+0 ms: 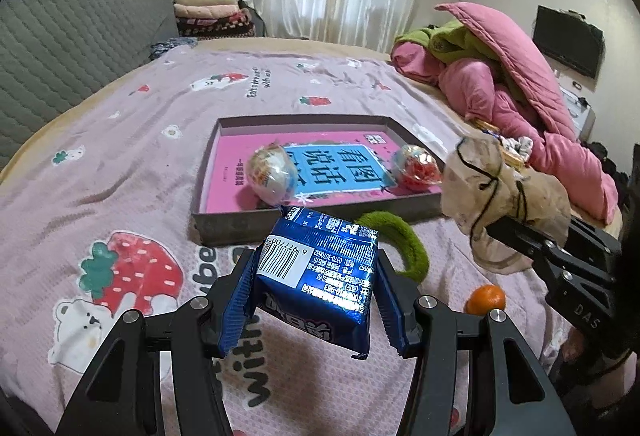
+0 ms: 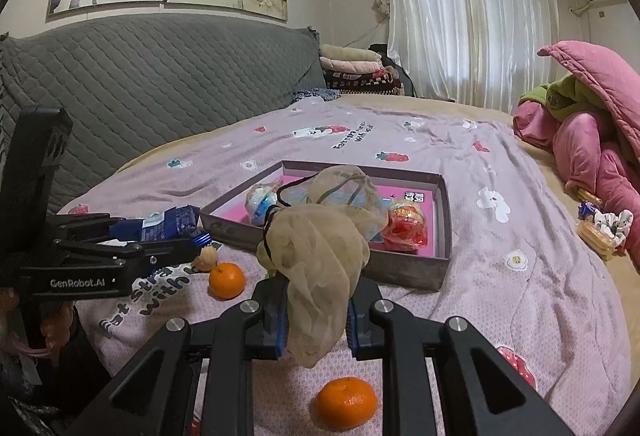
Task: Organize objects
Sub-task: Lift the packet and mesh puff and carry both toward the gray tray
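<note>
Between left fingers: blue packet, clamped | right fingers: pinching beige mesh pouch | near tray

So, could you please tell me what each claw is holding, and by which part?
The left claw grips the blue snack packet by its two sides; the right claw pinches the beige mesh fabric near its lower end.

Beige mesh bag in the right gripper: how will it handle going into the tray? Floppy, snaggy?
Likely very floppy: the mesh bag droops in loose folds both sides of the right gripper. Probably light, since it is sheer enough to see the tray through it. Its black drawstring loops free, so it may snag on the tray wall or the capsule toys.
</note>
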`<state>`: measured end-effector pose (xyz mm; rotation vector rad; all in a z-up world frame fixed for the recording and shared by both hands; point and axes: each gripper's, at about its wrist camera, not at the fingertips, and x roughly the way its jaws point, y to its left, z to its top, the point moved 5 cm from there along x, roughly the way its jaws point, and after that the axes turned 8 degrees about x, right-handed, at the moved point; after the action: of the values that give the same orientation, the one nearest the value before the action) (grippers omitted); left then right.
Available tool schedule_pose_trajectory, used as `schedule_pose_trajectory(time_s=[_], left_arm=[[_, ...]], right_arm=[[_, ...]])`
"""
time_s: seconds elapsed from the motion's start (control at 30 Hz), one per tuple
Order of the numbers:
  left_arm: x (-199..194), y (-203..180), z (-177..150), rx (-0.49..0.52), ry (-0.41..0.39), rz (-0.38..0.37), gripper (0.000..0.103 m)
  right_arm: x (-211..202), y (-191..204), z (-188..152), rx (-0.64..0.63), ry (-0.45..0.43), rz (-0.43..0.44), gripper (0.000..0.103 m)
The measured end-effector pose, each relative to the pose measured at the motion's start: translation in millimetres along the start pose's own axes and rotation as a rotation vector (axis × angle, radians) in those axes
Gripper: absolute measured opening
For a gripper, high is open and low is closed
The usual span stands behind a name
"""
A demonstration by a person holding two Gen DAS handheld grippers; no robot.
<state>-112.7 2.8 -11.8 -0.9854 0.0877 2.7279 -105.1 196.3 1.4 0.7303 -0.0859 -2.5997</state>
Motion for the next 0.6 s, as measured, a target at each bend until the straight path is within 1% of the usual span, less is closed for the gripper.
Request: schedule_pose_trajectory(time_s=[0.6], left_arm=[[4,26,18,-0.015,-0.031,0.045,0.058]], right_arm=[[1,5,15,0.003,-0.033,0.006,0.022]])
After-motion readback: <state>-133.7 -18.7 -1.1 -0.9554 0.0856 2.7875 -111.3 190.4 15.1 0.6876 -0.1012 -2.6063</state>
